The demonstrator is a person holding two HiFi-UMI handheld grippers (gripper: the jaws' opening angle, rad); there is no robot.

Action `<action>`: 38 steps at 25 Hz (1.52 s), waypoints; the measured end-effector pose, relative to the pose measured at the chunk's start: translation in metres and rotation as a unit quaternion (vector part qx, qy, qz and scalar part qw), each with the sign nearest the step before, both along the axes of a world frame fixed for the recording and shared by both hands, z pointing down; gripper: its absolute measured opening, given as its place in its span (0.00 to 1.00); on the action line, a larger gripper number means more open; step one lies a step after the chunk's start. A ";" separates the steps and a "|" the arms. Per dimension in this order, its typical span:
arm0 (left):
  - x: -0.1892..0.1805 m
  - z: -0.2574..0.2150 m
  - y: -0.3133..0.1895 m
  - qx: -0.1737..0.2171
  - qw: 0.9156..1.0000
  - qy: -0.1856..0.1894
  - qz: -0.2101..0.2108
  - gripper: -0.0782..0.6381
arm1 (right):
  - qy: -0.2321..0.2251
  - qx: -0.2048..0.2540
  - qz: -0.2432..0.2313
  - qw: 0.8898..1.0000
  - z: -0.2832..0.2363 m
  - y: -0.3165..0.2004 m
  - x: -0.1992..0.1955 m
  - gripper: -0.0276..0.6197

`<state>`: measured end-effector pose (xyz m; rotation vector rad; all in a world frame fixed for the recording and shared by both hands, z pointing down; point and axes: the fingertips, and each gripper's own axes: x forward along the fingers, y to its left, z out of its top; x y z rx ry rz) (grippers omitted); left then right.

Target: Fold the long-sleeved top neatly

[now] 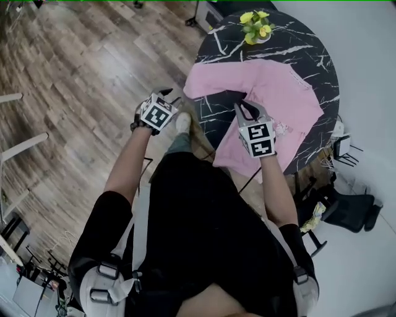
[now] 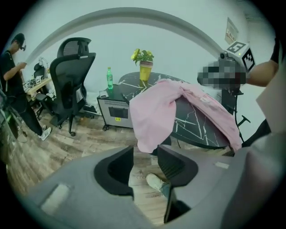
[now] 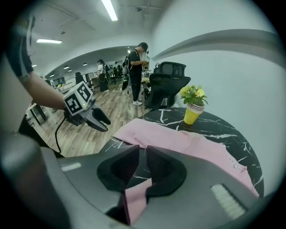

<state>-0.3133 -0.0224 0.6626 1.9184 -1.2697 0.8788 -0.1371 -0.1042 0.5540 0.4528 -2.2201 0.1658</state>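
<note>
Grey right tool (image 3: 143, 154), rumpled pink top (image 3: 178, 141), round black marble table (image 3: 210, 125)

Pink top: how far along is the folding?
Nothing is folded yet: the top lies spread on the table, one sleeve hanging off. In hand: right claw hovers over its near edge, barely open; left claw open, off the table. All folds remain.

Brown wood-plank floor (image 1: 80, 74) meets a plain pale wall (image 2: 178, 53). A round black marble-look table with white veins (image 1: 315, 49) carries a yellow pot of yellow-green flowers (image 1: 255, 28). Nearby stand a black mesh office chair (image 2: 69, 76) and a low grey cabinet (image 2: 115, 109). Long ceiling strip lights (image 3: 109, 10) glow overhead.
</note>
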 end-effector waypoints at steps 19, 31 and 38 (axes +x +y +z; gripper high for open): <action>0.036 0.116 -0.031 -0.014 0.976 -0.002 0.216 0.50 | 0.068 -0.047 0.044 0.996 0.034 0.000 0.006 0.14; -0.021 0.080 -0.018 -0.015 0.986 -0.065 0.154 0.18 | 0.045 -0.048 0.023 0.998 0.036 -0.003 -0.018 0.13; -0.072 0.016 -0.016 0.027 0.985 -0.134 0.109 0.17 | 0.015 -0.038 0.020 0.999 0.025 -0.001 -0.037 0.13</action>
